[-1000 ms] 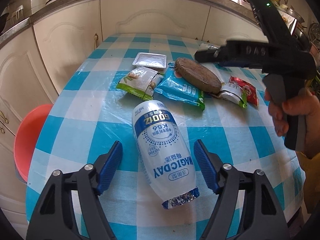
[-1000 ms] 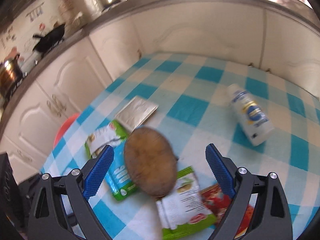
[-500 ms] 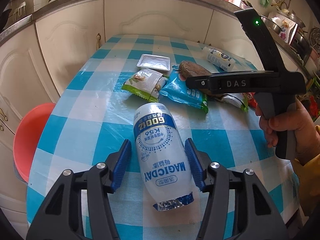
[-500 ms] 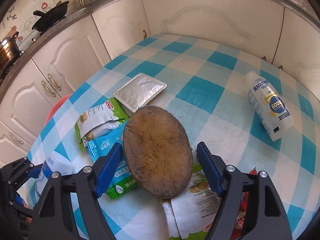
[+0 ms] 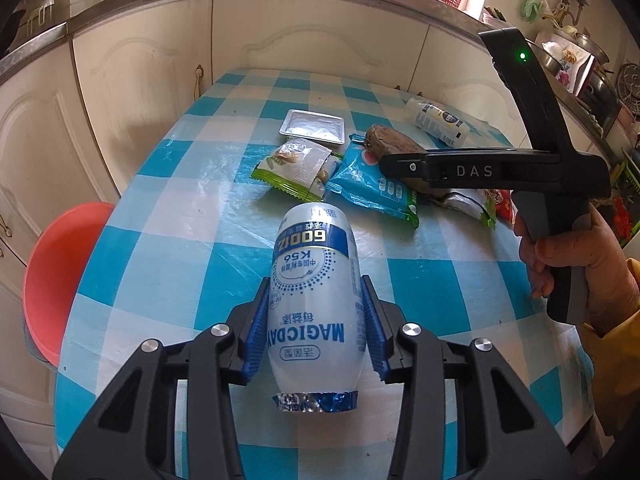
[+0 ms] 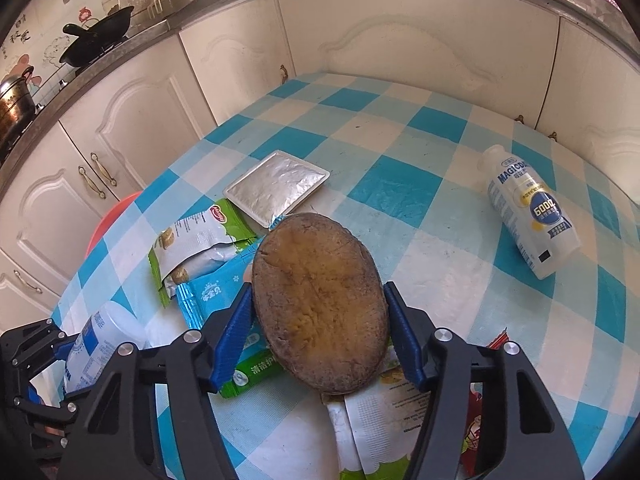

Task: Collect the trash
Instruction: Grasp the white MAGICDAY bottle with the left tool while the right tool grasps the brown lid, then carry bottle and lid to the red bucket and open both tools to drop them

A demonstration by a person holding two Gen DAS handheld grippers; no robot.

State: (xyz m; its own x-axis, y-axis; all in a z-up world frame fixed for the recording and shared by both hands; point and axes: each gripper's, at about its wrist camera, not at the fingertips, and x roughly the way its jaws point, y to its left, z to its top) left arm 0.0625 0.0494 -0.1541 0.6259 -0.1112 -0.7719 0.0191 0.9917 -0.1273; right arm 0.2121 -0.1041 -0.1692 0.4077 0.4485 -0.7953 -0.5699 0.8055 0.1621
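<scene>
Left gripper (image 5: 316, 326): jaws closing on the bottle (image 5: 316, 300), blue pads (image 5: 256, 332) flat against both its sides; bottle lies at the near edge of the table (image 5: 168, 216), foil mouth toward the camera.
Right gripper (image 6: 320, 332): jaws closing around the brown slab (image 6: 320, 304), pads (image 6: 234, 332) against its two long edges; a hand (image 5: 576, 276) holds its handle at the right edge.
Wrappers: slab rests on a blue wrapper (image 6: 208, 300) and green ones (image 6: 188, 248), heaped mid-table; a red one (image 5: 505, 206) lies toward the right edge.
Foil tray (image 6: 276, 186): flat, just beyond the heap.
Second bottle (image 6: 528, 216): on its side toward the far right corner, apart from the heap.
Basin (image 5: 60, 276): red, below the left edge.
Cabinets (image 6: 400, 40): white doors along the far edge.
</scene>
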